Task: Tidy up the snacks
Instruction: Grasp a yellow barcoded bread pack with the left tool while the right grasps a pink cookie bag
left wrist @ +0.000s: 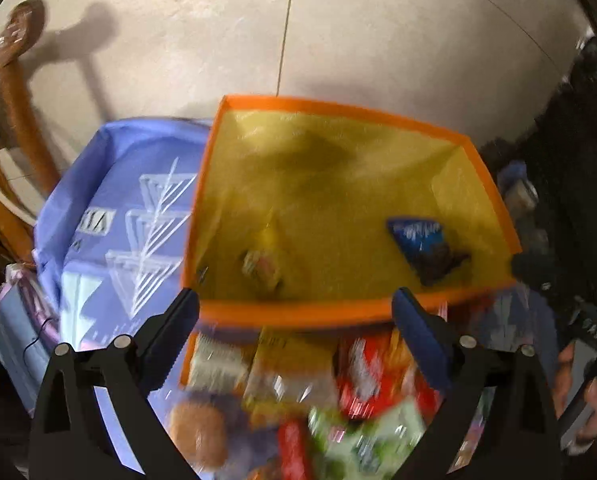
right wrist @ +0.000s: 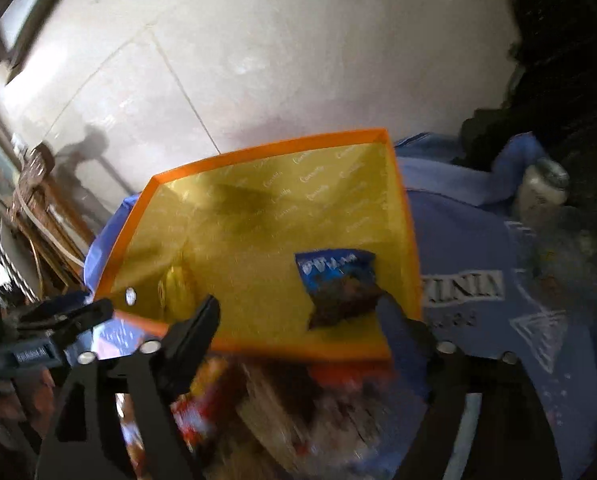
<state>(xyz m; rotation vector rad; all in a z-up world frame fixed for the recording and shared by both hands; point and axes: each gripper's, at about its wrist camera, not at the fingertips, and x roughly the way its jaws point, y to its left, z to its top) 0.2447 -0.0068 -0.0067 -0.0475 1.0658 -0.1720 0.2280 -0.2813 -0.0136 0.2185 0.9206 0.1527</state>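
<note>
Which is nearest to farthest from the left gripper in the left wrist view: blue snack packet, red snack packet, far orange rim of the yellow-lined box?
From the left gripper, whose jaws stand open and empty:
1. Red snack packet: in the blurred pile just below, between the fingers.
2. Blue snack packet: inside the yellow-lined box, right side.
3. Far orange rim: the box's back edge, by the tiled floor.

The orange-rimmed box (left wrist: 340,110) looks like matt card, its yellow lining (right wrist: 258,280) faintly glossy with pale printed script. At its four o'clock lies a blue snack packet (left wrist: 416,236), shiny foil. The lilac cloth (left wrist: 110,184) beneath is soft, matt fabric. At ten o'clock, a chair (left wrist: 18,92) of polished wood. The floor (left wrist: 378,32) is smooth, glossy tile.
</note>
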